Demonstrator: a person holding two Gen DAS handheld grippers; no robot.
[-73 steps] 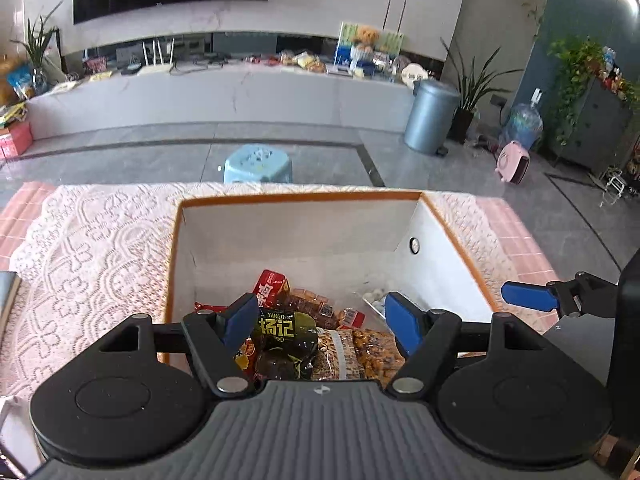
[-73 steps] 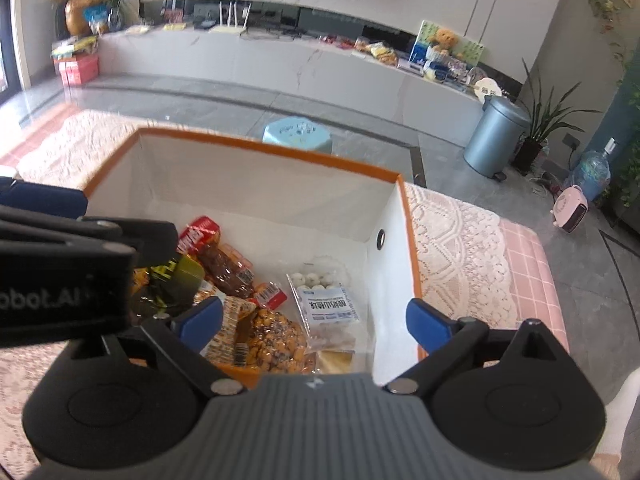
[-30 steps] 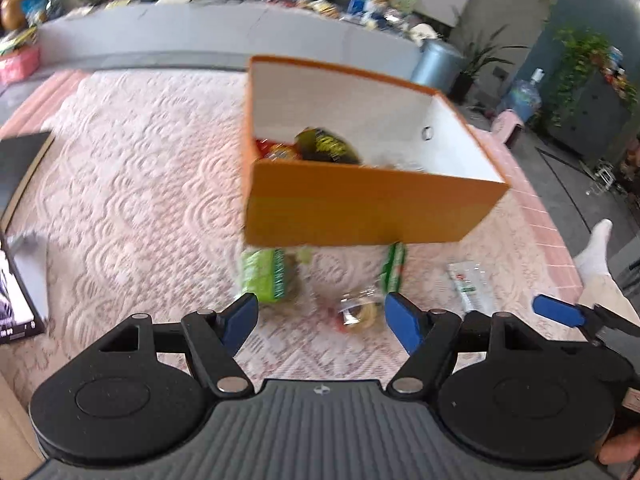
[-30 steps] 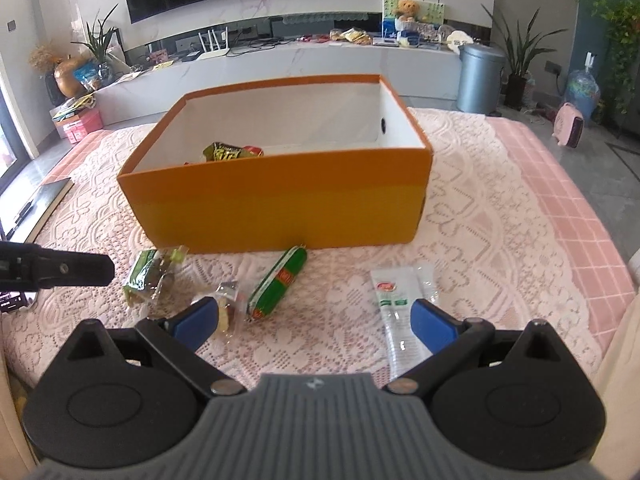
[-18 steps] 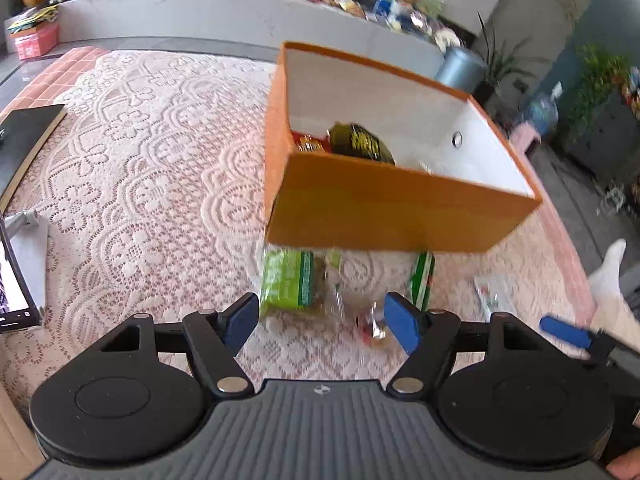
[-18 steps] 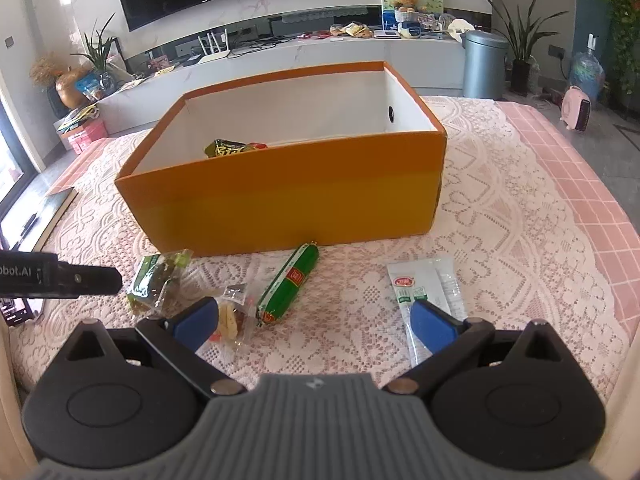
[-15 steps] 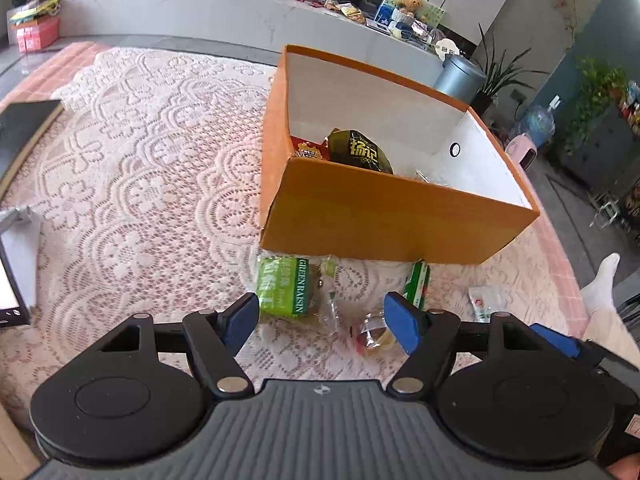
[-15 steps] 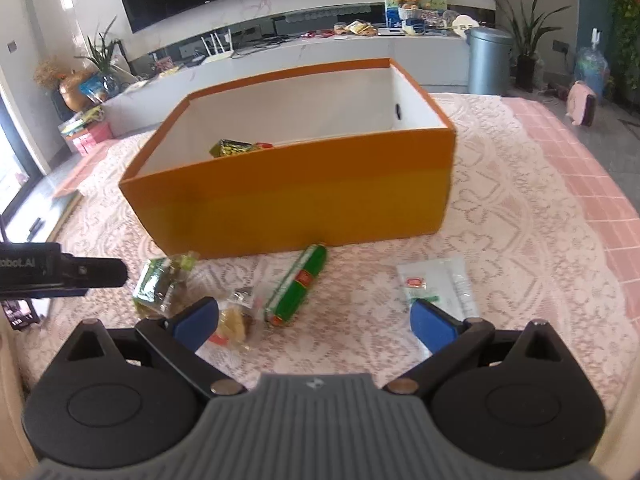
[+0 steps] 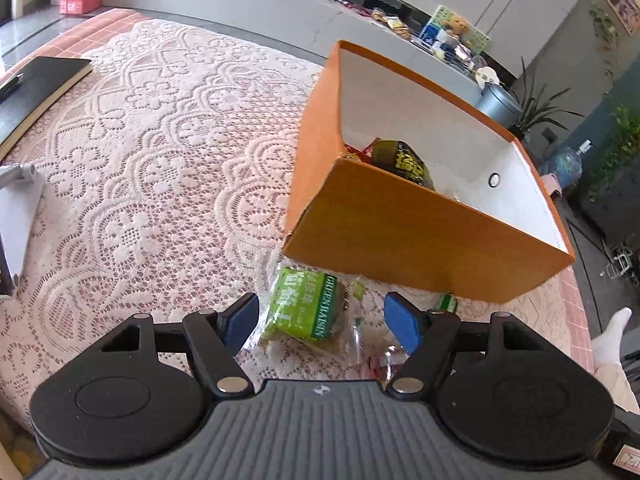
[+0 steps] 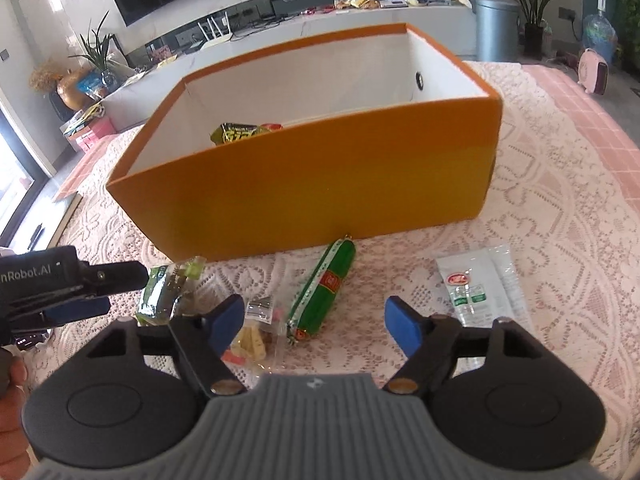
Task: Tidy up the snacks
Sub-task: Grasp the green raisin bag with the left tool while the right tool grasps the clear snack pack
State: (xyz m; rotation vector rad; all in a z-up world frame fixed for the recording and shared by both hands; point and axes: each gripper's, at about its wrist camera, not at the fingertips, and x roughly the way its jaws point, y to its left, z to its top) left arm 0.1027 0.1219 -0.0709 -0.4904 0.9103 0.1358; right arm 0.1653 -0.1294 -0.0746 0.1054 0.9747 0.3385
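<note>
An orange box stands on the lace cloth with snack packs inside, a dark green pack on top. In front of it lie a green raisin pack, a small clear pack with yellow pieces, a green sausage and a clear white sachet. My left gripper is open, with the raisin pack between its fingers. My right gripper is open and empty, low over the sausage and the small pack.
A black notebook lies at the table's far left edge. A white stand sits at the left. The left gripper also shows at the left of the right wrist view. Behind are a counter, a bin and plants.
Both grippers pulled out of the box and came down in front of it. The left one has closed in on the raisin pack; the right one has moved nearer the sausage.
</note>
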